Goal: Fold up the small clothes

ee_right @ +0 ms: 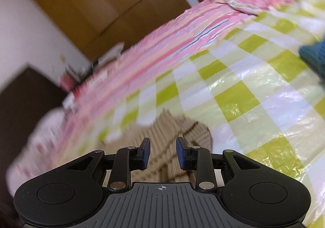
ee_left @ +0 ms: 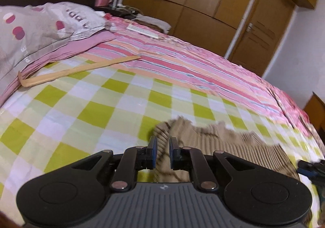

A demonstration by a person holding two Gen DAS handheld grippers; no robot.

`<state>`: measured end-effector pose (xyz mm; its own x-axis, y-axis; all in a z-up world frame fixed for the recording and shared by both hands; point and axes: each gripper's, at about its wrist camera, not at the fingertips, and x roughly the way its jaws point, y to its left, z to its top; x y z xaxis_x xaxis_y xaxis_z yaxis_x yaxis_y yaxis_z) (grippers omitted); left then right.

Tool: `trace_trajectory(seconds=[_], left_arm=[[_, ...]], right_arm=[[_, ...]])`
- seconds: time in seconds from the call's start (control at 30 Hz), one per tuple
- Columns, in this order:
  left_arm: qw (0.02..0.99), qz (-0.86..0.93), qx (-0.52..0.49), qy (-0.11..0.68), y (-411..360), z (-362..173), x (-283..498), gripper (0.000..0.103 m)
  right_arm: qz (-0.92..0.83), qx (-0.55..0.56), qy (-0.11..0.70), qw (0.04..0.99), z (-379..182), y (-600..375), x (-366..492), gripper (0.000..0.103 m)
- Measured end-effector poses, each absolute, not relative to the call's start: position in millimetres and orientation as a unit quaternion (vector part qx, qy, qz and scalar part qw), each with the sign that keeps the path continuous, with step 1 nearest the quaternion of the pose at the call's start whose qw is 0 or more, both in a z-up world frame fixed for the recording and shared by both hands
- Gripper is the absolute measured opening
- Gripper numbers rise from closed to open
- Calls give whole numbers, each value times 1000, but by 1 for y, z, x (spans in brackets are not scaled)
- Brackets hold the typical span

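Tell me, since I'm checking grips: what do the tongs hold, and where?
Left tongs pinch the beige knit garment at its edge; right tongs open, holding nothing.

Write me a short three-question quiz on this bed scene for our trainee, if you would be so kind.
1. True or false: the left tool is shut on the beige knit garment.
2. The sheet under the garment is: A green-and-white checked; B plain blue; C black.
3. What long item lies beside the pillow?
Key: 1 true; 2 A; 3 a wooden stick.
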<state>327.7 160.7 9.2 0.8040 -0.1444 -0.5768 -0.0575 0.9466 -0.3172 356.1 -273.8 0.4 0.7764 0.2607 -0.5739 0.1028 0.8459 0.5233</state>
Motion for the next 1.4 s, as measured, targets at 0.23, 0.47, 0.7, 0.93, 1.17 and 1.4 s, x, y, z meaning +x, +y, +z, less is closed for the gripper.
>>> trace_trajectory(seconds=[0.23, 0.47, 0.7, 0.93, 1.17, 1.4], left_arm=[[940, -9, -54, 336, 128, -11, 312, 19], [938, 20, -21, 344, 123, -21, 305, 28], [933, 30, -23, 359, 126, -19, 300, 29], [933, 25, -8, 359, 120, -11, 293, 28], [932, 23, -1, 362, 117, -9, 288, 28], [930, 18, 5, 368, 114, -11, 289, 30]], right_arm=[[4, 180, 359, 916, -10, -251, 358, 13], [-14, 152, 369, 917, -11, -254, 358, 10], [-14, 147, 373, 916, -11, -256, 358, 10], [-14, 134, 369, 920, 1, -253, 341, 22], [4, 135, 368, 920, 6, -255, 326, 33], [11, 121, 377, 918, -2, -250, 322, 44]])
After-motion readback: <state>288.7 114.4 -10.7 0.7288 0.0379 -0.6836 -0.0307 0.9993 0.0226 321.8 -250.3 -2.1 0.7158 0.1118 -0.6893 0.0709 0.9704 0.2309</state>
